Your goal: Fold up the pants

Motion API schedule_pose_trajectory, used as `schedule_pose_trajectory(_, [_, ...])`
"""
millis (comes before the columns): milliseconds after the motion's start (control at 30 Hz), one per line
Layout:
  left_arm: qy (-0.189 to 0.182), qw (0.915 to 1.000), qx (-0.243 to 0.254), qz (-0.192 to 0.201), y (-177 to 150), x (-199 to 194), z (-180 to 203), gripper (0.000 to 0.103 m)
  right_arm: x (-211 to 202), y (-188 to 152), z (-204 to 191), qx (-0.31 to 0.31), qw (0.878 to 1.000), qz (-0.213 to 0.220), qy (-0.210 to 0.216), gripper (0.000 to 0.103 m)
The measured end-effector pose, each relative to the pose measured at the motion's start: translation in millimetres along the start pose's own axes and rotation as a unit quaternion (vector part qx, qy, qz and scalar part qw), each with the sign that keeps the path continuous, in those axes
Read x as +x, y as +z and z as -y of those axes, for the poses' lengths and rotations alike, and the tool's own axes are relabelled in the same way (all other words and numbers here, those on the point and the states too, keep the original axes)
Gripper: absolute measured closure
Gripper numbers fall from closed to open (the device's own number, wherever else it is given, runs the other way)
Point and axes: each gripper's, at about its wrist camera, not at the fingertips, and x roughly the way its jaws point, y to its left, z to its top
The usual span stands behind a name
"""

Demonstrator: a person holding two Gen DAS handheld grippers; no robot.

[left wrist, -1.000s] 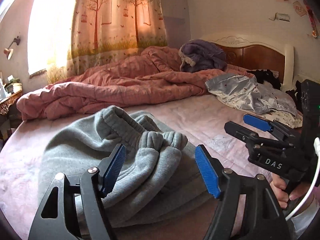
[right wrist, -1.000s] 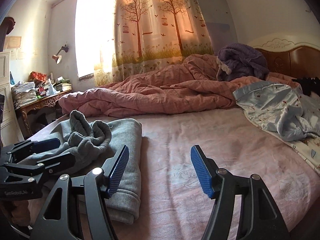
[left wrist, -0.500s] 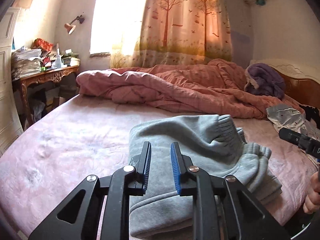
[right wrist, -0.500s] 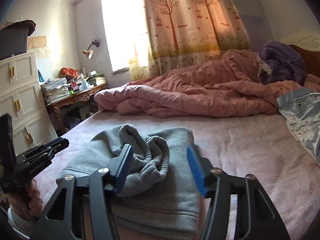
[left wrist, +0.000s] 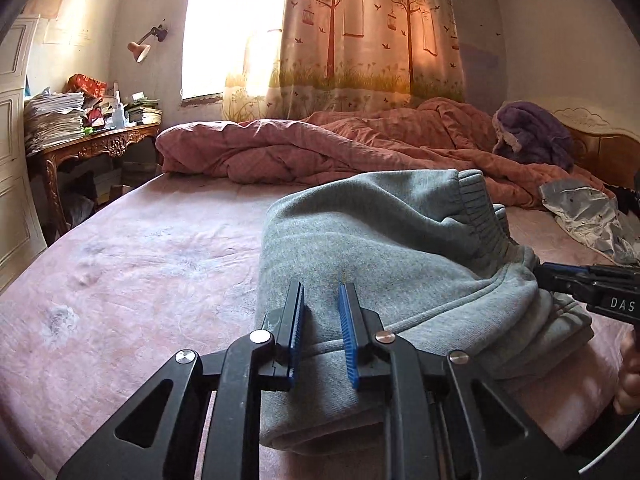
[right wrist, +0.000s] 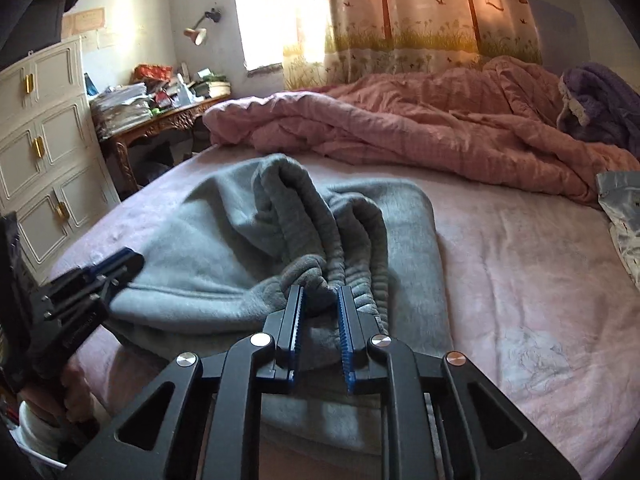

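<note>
We see left tongs (left wrist: 321,334) clamped on the pants (left wrist: 384,240) near a folded edge; right tongs (right wrist: 320,330) closing, bunched waistband cloth between them. Pants lie folded on the bed (left wrist: 132,264), quilt (left wrist: 320,148) at 12 o'clock. Risk: thick fleece slips from a shallow pinch, or only the top layer lifts and the fold opens.

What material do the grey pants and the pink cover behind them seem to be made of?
The pants look like soft fleece knit: matte, fuzzy, with ribbed cuffs. The pink cover behind looks like quilted cotton-like cloth: puffy, matte, finely checked, though the fibre is uncertain.
</note>
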Motion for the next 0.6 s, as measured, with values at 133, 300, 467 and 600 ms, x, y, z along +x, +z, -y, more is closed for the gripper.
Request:
schedule_pose_trajectory(133, [0.001, 0.9996, -0.012, -0.026, -2.3, 5.8, -2.0, 0.086, -4.1, -16.7, 1.1, -0.014, 1.0, -0.003, -0.008, 0.087])
schedule_pose_trajectory(300, [0.007, 0.9995, -0.018, -0.024, -6.7, 3.2, -3.6, 0.086, -16.7, -4.0, -12.7, -0.049, 0.999, 0.0, -0.024, 0.086])
schedule_pose_trajectory(467, [0.016, 0.9997, -0.008, -0.016, -9.1, -0.4, 1.7, 0.086, -36.5, 31.9, -7.5, -0.026, 0.998, 0.051, -0.001, 0.072])
schedule_pose_trajectory(600, [0.009, 0.9997, -0.015, -0.015, -8.6, -0.1, -1.4, 0.086, -13.1, 66.5, 6.1, 0.001, 0.999, 0.016, 0.029, 0.072])
